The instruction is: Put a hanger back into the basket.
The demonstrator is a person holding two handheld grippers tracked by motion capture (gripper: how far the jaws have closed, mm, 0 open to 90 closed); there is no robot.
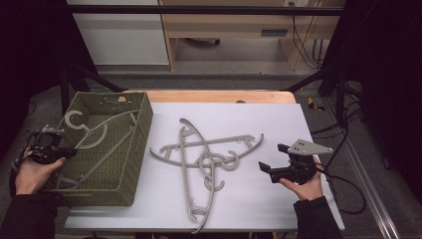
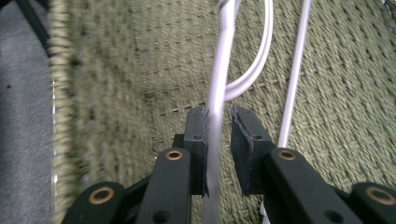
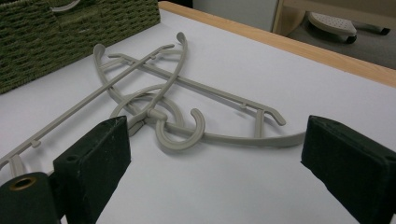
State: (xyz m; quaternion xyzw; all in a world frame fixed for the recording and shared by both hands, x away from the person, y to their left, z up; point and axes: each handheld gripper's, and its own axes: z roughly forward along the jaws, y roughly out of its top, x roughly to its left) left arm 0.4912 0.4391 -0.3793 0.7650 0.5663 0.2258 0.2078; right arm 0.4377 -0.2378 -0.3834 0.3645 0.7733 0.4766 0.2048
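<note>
A pale hanger leans inside the green woven basket at the table's left. My left gripper reaches over the basket's near left wall. In the left gripper view this hanger's bar runs between the jaws of my left gripper; it lies against one pad and a thin gap shows at the other. Two grey hangers lie crossed on the white mat. My right gripper hovers just right of them, wide open and holding nothing. In its own view, my right gripper has the grey hangers just ahead of it.
The white mat covers a wooden table whose far edge shows. Cables trail off the right side. Black frame bars and a cabinet stand beyond the table. The basket's wall is visible at the far left of the right gripper view.
</note>
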